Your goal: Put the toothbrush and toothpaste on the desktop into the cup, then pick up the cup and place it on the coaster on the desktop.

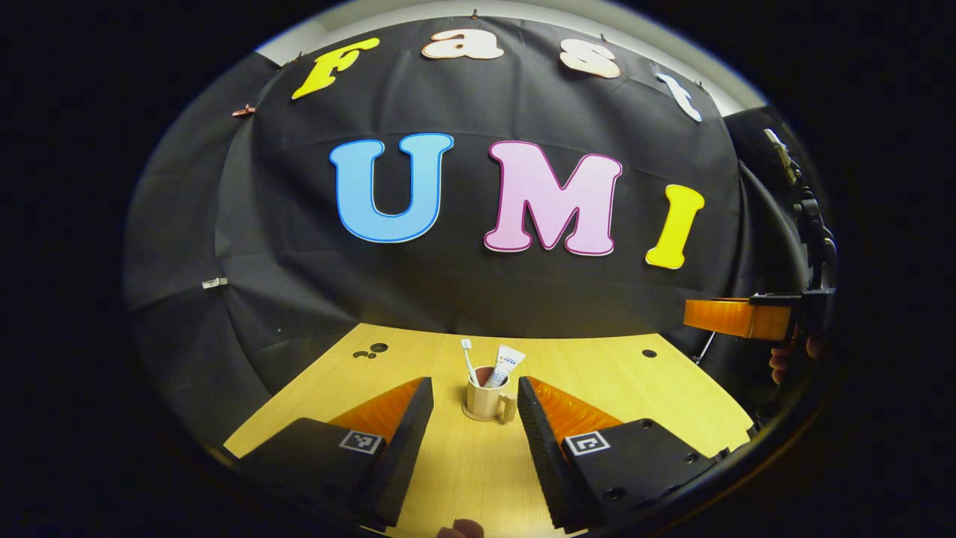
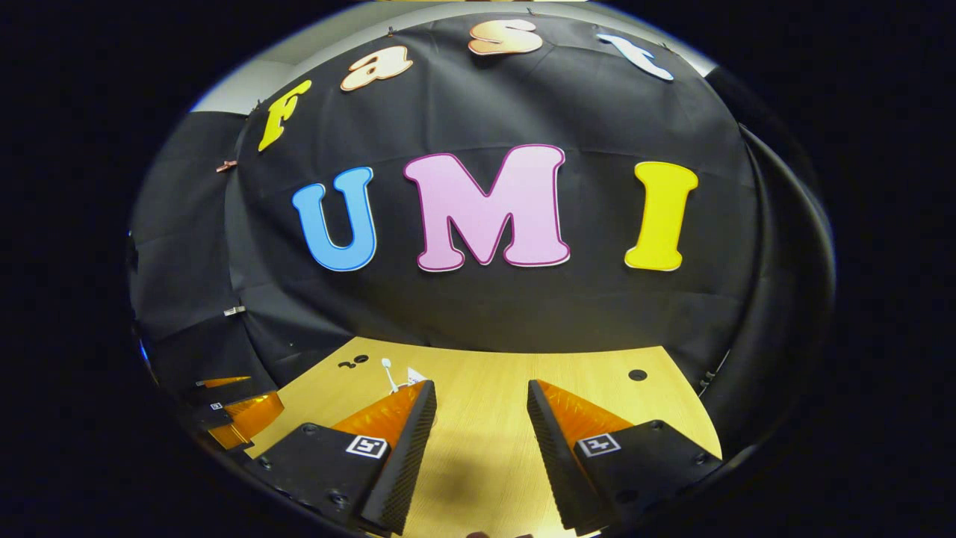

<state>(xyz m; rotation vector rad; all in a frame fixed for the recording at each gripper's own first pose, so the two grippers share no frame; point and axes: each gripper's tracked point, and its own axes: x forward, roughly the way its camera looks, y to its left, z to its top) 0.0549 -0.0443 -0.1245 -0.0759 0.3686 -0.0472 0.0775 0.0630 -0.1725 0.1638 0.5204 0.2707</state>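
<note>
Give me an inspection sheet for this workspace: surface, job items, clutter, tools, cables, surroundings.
Surface: light wooden desktop with small round holes near its far corners.
Job's things: cup stands upright on the coaster, handle toward the camera; toothbrush and toothpaste stand in it, leaning apart.
Clutter: nothing seen.
Tools: left tool open, fingers either side of the cup but short of it, not touching; right tool open over bare desktop, holding nothing.
Cables: a thin cable hangs at the desktop's far right edge.
Surroundings: black cloth wall behind; a hand holds the right tool.
</note>
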